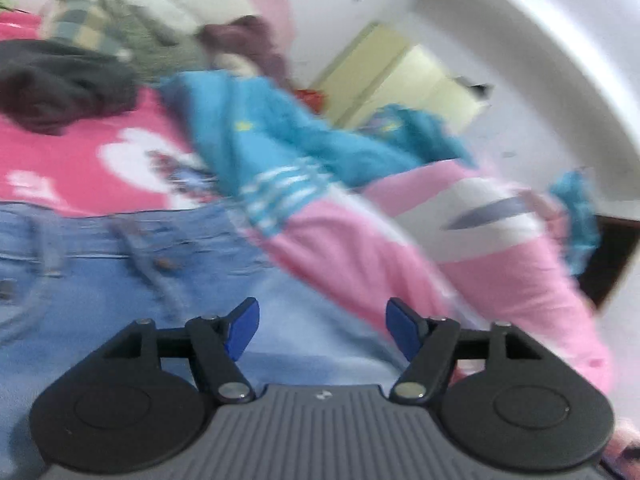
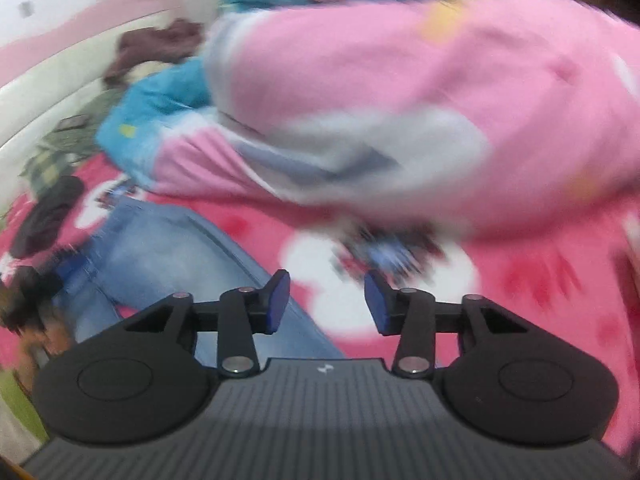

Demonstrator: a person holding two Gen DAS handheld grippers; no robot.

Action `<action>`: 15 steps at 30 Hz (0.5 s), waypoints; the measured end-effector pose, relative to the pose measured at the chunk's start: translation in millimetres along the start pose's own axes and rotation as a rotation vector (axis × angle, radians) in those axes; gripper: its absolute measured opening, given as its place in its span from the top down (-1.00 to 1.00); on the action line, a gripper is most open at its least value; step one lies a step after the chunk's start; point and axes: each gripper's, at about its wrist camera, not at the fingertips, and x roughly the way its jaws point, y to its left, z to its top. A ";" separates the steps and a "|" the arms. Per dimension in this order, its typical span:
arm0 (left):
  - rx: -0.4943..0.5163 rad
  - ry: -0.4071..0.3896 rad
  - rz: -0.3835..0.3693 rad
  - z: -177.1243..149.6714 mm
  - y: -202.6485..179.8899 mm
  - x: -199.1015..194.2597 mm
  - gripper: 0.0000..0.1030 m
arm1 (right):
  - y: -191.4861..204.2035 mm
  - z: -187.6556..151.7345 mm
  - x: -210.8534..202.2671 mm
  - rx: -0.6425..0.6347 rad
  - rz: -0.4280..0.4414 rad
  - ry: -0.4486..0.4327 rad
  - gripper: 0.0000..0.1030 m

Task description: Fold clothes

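Observation:
Light blue jeans [image 1: 120, 272] lie flat on a pink printed bedspread [image 1: 72, 160], waistband toward the far side. My left gripper [image 1: 322, 326] hovers over the jeans near their right edge, open, nothing between its blue pads. A pink garment with grey and white patches [image 1: 360, 264] lies to its right, a turquoise garment [image 1: 280, 128] behind it. In the right wrist view my right gripper [image 2: 327, 300] is open and empty above the bedspread [image 2: 540, 280], beside the jeans' edge [image 2: 160, 248]. The pink garment [image 2: 400, 92] bulks just beyond it, blurred, with the turquoise garment [image 2: 140, 120] behind.
More clothes are piled at the far side of the bed: a dark grey piece [image 1: 60, 84], a green checked piece [image 1: 104, 32] and a maroon piece [image 1: 248, 40]. A white wall with a pink band [image 2: 80, 20] runs behind the bed.

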 end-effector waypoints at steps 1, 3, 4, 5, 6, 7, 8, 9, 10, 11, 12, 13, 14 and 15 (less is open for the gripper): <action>0.010 0.029 -0.001 -2.9 -1.7 5.1 -0.42 | -13.8 -19.5 -4.6 0.050 -0.010 0.004 0.15; 0.031 0.088 -0.002 -8.7 -5.1 15.2 -0.42 | -47.9 -62.7 -9.4 0.205 -0.020 0.021 0.08; 0.041 0.117 -0.003 -11.6 -6.8 20.2 -0.41 | -64.5 -82.1 -12.3 0.274 -0.046 0.015 0.06; 0.047 0.139 0.005 -14.1 -7.2 24.8 -0.36 | -78.0 -99.1 -14.7 0.331 -0.063 0.005 0.05; 0.046 0.151 0.025 -16.2 -5.5 28.6 -0.36 | -82.7 -109.5 -15.4 0.352 -0.056 -0.013 0.04; 0.040 0.158 0.037 -17.5 -3.6 30.9 -0.36 | -87.3 -119.9 -16.2 0.373 -0.049 -0.032 0.04; 0.030 0.156 0.035 -17.5 -1.7 30.9 -0.36 | -91.9 -130.3 -17.0 0.394 -0.041 -0.050 0.04; 0.020 0.153 0.031 -17.5 -0.1 30.6 -0.36 | -94.8 -138.6 -17.3 0.405 -0.033 -0.067 0.04; 0.017 0.151 0.030 -17.6 0.8 30.5 -0.36 | -92.7 -140.9 -16.4 0.388 -0.024 -0.079 0.04; 0.020 0.149 0.031 -18.1 0.8 30.7 -0.35 | -90.9 -142.6 -14.9 0.375 -0.017 -0.081 0.04; 0.024 0.148 0.033 -18.5 0.8 30.8 -0.35 | -89.6 -142.7 -11.5 0.373 -0.019 -0.058 0.04; 0.028 0.147 0.034 -19.0 0.6 31.1 -0.36 | -88.4 -142.7 -8.1 0.371 -0.020 -0.034 0.04; 0.028 0.146 0.033 -19.3 1.0 31.6 -0.36 | -87.4 -143.3 -7.2 0.372 -0.020 -0.017 0.04; 0.024 0.145 0.030 -18.8 2.2 31.7 -0.36 | -87.1 -145.1 -13.5 0.386 -0.014 -0.018 0.03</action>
